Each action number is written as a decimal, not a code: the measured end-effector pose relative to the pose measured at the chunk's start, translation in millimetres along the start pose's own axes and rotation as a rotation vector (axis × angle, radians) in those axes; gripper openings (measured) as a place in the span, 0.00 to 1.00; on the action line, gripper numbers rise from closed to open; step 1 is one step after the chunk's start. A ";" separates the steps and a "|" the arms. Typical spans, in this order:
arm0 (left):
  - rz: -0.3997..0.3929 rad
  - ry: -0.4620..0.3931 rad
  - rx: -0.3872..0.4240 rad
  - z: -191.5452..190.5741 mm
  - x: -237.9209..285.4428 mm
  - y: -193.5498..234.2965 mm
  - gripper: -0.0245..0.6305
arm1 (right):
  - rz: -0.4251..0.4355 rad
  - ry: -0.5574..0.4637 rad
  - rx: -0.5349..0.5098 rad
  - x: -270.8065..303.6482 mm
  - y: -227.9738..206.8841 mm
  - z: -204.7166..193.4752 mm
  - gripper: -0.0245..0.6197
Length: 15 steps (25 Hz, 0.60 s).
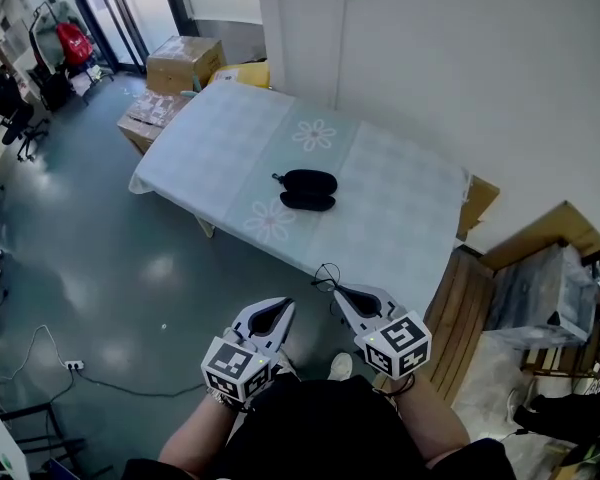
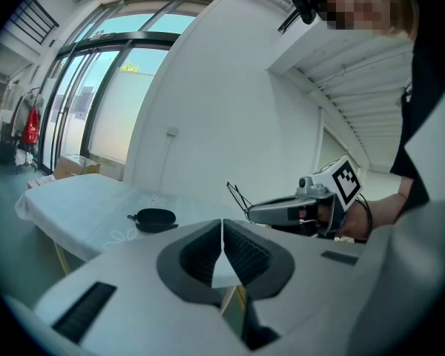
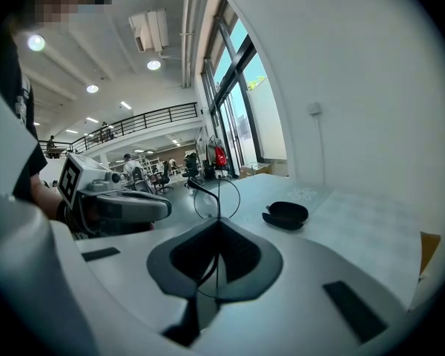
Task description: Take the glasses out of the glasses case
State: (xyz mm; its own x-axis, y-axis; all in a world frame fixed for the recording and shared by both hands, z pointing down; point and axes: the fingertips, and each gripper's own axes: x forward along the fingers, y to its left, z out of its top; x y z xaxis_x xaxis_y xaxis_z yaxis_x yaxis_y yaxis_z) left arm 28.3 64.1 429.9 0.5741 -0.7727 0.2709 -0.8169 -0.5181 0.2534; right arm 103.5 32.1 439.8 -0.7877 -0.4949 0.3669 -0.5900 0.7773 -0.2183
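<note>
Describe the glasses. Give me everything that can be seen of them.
The glasses have a thin, dark, wire-like frame with round rims and what look like clear lenses. They are out of the case, pinched between the shut jaws of the right gripper, with one rim and a slim temple sticking out past the jaw tips. They are held in the air and touch nothing else. The black glasses case lies open on the table, well apart from them.
</note>
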 end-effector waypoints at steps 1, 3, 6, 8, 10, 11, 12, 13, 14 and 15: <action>0.007 -0.001 0.000 -0.6 -0.5 -2.1 0.08 | 0.007 0.000 -0.003 -1.2 -0.1 -0.3 0.08; 0.022 -0.002 0.000 -1.1 -1.9 -5.6 0.08 | 0.021 -0.002 -0.009 -3.3 0.0 -0.2 0.08; 0.041 -0.005 0.000 -0.6 -2.9 -9.0 0.08 | 0.036 -0.010 -0.013 -6.1 -1.4 2.5 0.08; 0.051 -0.001 -0.004 -2.9 -3.2 -11.5 0.08 | 0.044 -0.012 -0.015 -8.5 -2.4 2.8 0.07; 0.058 0.005 -0.007 -6.1 -2.1 -14.1 0.08 | 0.050 -0.013 -0.016 -10.9 -4.1 1.9 0.08; 0.060 0.007 -0.007 -7.0 -0.9 -15.3 0.08 | 0.052 -0.012 -0.015 -11.9 -5.4 1.0 0.07; 0.061 0.007 -0.007 -7.5 0.5 -16.6 0.08 | 0.054 -0.011 -0.014 -12.7 -6.6 -0.1 0.08; 0.061 0.007 -0.008 -8.0 2.0 -17.8 0.08 | 0.056 -0.010 -0.012 -13.5 -7.7 -1.5 0.08; 0.062 0.007 -0.008 -8.6 3.3 -19.1 0.08 | 0.058 -0.007 -0.011 -14.3 -8.4 -3.2 0.08; 0.062 0.006 -0.009 -9.1 4.3 -20.2 0.08 | 0.060 -0.005 -0.010 -15.1 -8.8 -4.7 0.08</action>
State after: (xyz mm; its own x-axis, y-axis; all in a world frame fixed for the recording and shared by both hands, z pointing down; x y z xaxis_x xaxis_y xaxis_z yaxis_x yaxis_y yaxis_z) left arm 47.8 74.6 434.4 0.5224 -0.8010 0.2924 -0.8506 -0.4656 0.2443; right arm 121.4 34.6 440.5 -0.8227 -0.4490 0.3486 -0.5396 0.8097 -0.2307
